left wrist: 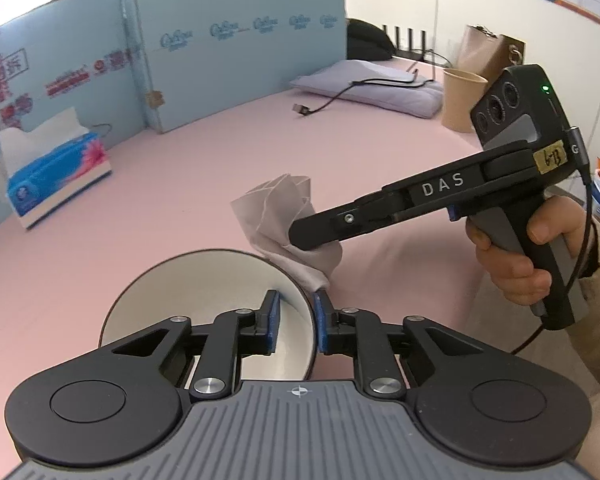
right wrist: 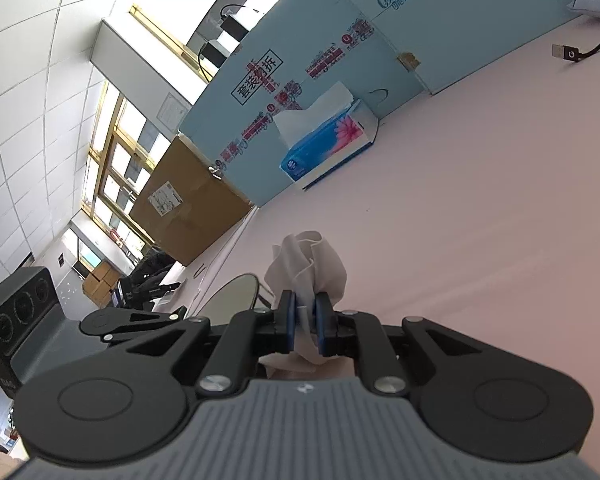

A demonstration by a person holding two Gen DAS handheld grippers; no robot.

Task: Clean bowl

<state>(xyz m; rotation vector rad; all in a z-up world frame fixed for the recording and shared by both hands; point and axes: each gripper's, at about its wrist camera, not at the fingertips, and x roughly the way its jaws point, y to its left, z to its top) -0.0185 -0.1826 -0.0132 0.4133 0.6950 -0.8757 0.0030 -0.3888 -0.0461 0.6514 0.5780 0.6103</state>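
Left gripper (left wrist: 295,322): jaws pinching the near rim of the bowl (left wrist: 204,292), one blue pad inside the wall, the other outside. Bowl white within, dark at the edge, low over the pink bench (left wrist: 204,168); resting on it or lifted clear, hard to say from here. Right gripper (right wrist: 307,328): jaws pressed onto a crumpled tissue (right wrist: 306,264), held just beyond the bowl's far right rim, lower folds apparently touching that rim. Seen from the left wrist camera, tissue (left wrist: 278,216) bunched around the black fingertip. Farther back on the left, a blue tissue box (left wrist: 58,178) against the light blue partition (left wrist: 236,60). On the right, a paper cup (left wrist: 460,98), a folded cloth (left wrist: 380,84) and a black cable (left wrist: 332,100).
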